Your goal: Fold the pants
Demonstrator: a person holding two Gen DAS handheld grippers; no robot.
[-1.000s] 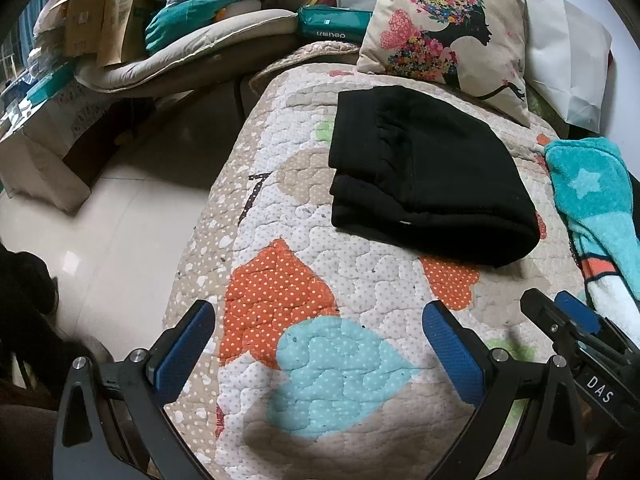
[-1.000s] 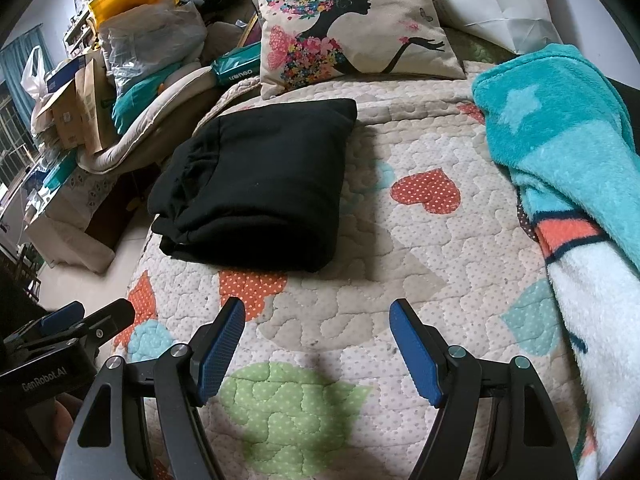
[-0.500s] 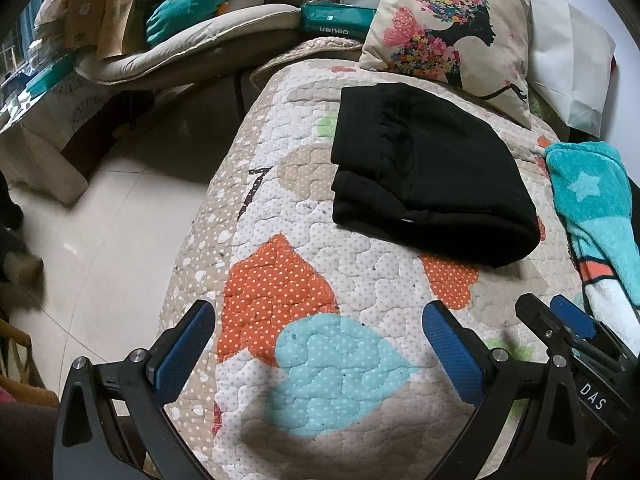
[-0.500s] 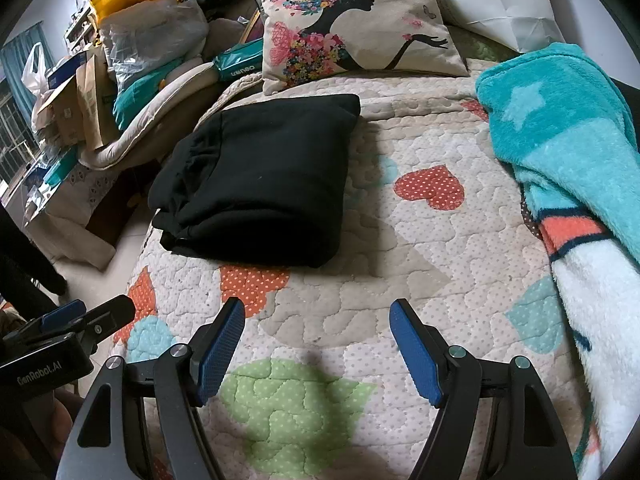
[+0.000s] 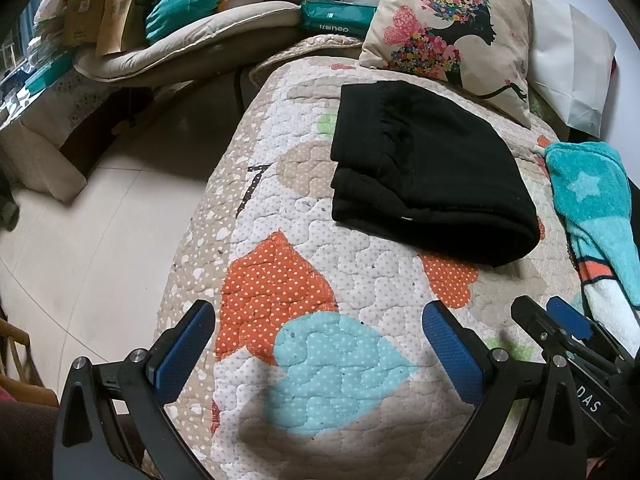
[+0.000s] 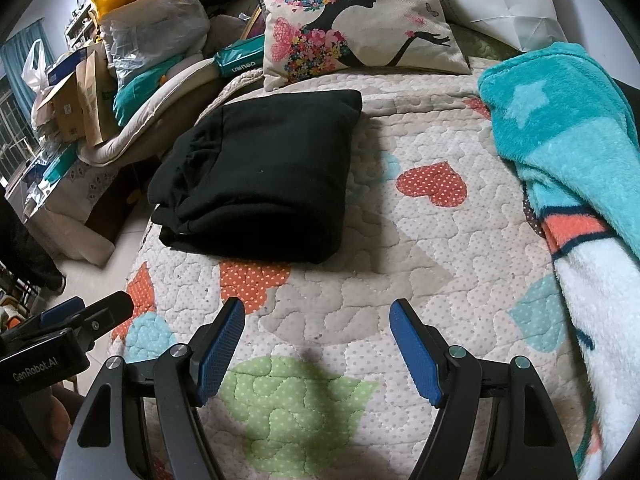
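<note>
Black pants (image 5: 428, 172) already compact folded bundle on quilt (image 5: 320, 280). Left gripper (image 5: 316, 344), right gripper (image 6: 316, 344) spread wide, empty, well apart from bundle. Task looks finished.

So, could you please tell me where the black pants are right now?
The black pants lie folded on the quilt, ahead of both open grippers in each wrist view, just in front of the floral pillow and left of the teal blanket.

The bed's quilted cover (image 6: 400, 248) carried folded black pants (image 6: 260, 176) toward its left edge; a floral pillow (image 6: 356, 20) leaned at the head; a turquoise fleece blanket (image 6: 560, 140) lay along the right.
</note>
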